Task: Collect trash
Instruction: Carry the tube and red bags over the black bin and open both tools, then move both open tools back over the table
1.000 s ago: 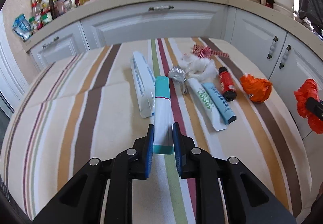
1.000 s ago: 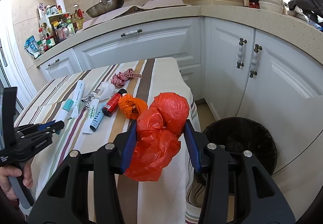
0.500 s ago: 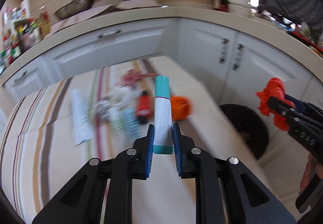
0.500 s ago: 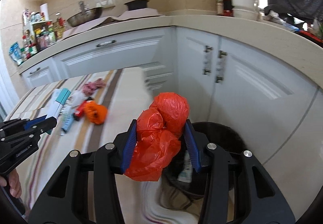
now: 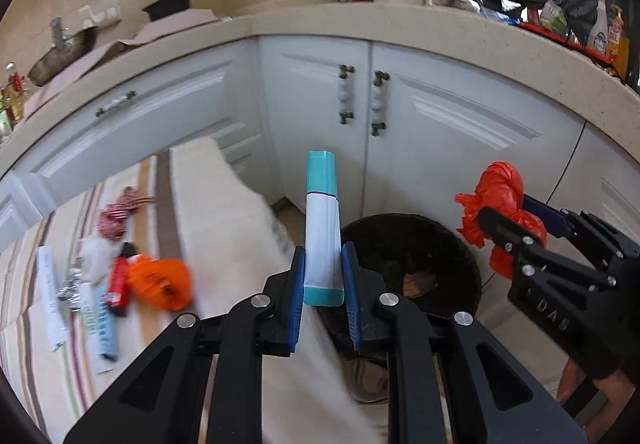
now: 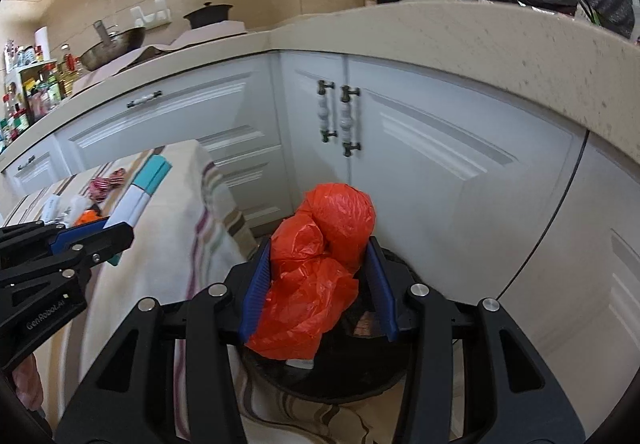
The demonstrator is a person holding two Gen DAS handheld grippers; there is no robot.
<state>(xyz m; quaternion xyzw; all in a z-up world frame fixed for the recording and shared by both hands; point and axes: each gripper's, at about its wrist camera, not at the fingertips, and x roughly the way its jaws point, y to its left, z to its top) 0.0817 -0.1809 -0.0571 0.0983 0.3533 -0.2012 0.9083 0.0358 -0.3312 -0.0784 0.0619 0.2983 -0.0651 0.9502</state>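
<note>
The left gripper (image 5: 323, 286) has its jaws nearly closed, pinching the lower end of a white tube with teal ends (image 5: 322, 228), which stands up out of the jaws toward twelve o'clock in the left wrist view. Just past the tube, at about two o'clock from the jaws, sits the dark round trash bin (image 5: 412, 264) on the floor in front of the white cabinet doors (image 5: 400, 115). The right gripper (image 6: 318, 284) has its jaws part-way apart, clamped on a crumpled red plastic bag (image 6: 320, 256) that bulges out above and below the blue pads; in its own view the bag hangs over the bin's mouth, with the black rim showing at six o'clock beneath it. From the left wrist view that same gripper and bag appear at three o'clock, beside the bin. On the striped cloth of the counter (image 5: 224, 211), at nine o'clock in the left wrist view, lie an orange crumpled bag (image 5: 162, 284), a small red bottle (image 5: 119, 282), a blue-and-white tube (image 5: 102, 324), a long white box (image 5: 50, 296), a white wad (image 5: 96, 256) and a red checked scrap (image 5: 120, 211).
</note>
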